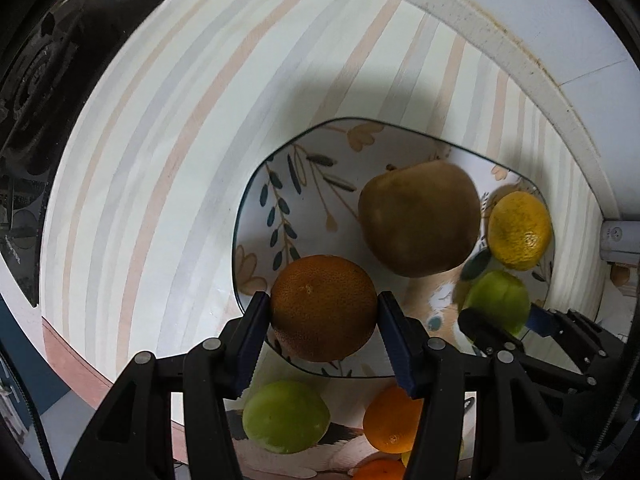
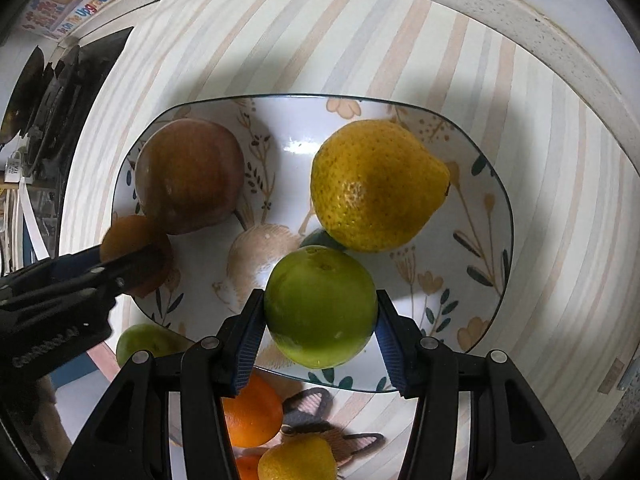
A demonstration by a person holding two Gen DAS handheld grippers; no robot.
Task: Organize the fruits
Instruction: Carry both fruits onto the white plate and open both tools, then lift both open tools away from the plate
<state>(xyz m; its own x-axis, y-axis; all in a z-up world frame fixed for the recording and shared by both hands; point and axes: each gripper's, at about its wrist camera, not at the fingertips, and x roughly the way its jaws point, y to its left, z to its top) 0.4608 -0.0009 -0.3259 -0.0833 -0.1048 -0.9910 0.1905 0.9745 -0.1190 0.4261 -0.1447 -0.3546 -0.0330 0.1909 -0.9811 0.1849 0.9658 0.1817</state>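
Observation:
A flower-patterned plate point(image 1: 280, 184) point(image 2: 472, 168) lies on the striped counter. In it lie a brown pear point(image 1: 420, 218) point(image 2: 188, 176) and a yellow lemon point(image 1: 519, 230) point(image 2: 376, 184). My left gripper point(image 1: 323, 322) is shut on a dark orange point(image 1: 323, 307) over the plate's near edge; it shows in the right wrist view point(image 2: 132, 256) too. My right gripper point(image 2: 320, 320) is shut on a green fruit point(image 2: 320, 306) over the plate; in the left wrist view the gripper point(image 1: 500, 320) and green fruit point(image 1: 498, 296) sit at the right.
Below the plate lie a second green fruit point(image 1: 286, 416) point(image 2: 146, 342), bright oranges point(image 1: 390, 420) point(image 2: 252, 412) and a yellow fruit point(image 2: 298, 460). A black stove point(image 1: 48, 100) point(image 2: 68, 92) stands at the left. A speckled white counter rim point(image 1: 520, 52) curves behind.

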